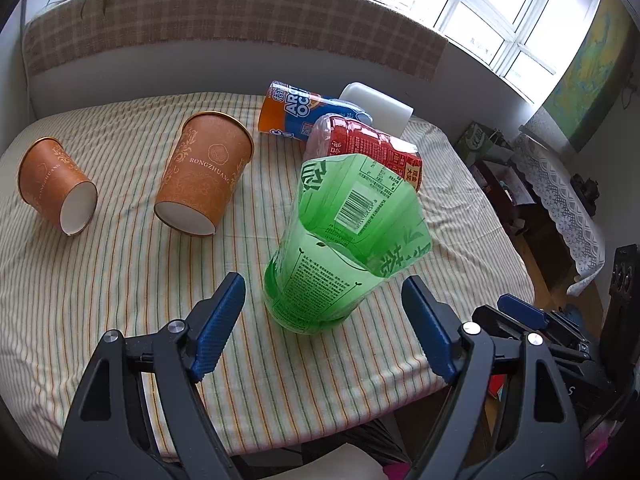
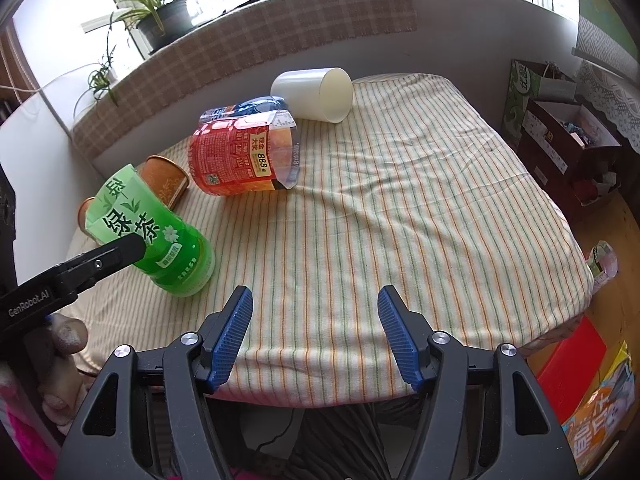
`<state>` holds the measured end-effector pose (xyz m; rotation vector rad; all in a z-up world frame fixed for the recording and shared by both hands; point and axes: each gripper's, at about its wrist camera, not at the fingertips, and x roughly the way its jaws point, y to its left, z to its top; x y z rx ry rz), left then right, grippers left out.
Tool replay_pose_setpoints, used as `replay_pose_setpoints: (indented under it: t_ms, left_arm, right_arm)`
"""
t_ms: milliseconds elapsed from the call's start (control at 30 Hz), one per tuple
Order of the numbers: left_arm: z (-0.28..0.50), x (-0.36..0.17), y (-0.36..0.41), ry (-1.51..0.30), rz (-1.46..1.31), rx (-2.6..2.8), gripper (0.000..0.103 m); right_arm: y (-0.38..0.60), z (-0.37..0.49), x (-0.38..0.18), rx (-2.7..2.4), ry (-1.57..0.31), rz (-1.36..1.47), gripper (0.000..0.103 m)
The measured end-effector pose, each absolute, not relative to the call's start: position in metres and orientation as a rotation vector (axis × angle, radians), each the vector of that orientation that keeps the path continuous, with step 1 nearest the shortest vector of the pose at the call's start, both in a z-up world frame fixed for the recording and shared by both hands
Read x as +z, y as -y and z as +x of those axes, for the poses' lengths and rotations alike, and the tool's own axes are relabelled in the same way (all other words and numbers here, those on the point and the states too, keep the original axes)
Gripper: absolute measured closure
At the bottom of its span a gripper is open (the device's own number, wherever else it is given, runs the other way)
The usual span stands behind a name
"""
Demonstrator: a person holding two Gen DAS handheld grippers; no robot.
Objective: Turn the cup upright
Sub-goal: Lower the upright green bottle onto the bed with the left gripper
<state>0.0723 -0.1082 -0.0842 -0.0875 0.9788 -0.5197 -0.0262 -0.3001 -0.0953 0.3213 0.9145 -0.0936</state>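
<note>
A green cut-bottle cup (image 1: 340,248) stands upright on the striped tablecloth (image 1: 120,280), open end up; it also shows in the right wrist view (image 2: 160,236). My left gripper (image 1: 324,292) is open, its blue pads on either side of the cup's base, apart from it. A red cup (image 1: 368,144) (image 2: 240,156), a blue-orange cup (image 1: 296,112), a white cup (image 2: 316,94) and two brown paper cups (image 1: 204,172) (image 1: 56,186) lie on their sides. My right gripper (image 2: 316,312) is open and empty over the table's near edge.
A wall with a checked cloth (image 1: 240,32) bounds the far side of the table. Boxes and bags (image 2: 560,140) stand on the floor to the right. The table's right edge (image 2: 576,264) drops off beside a small cup (image 2: 604,260).
</note>
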Motion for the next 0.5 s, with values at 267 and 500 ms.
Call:
replay_pose_setpoints:
  t_ms: [267,500]
  left_arm:
    - [0.059,-0.086,0.091,-0.991,-0.082,-0.500,0.020]
    - [0.039,-0.071,0.068,-0.894,-0.066,-0.406,0.020]
  right_arm:
    - [0.293,-0.020,-0.083,-0.085,-0.874,0.285,0.039]
    - [0.279,-0.018,-0.065,-0.085,-0.796,0.224,0.039]
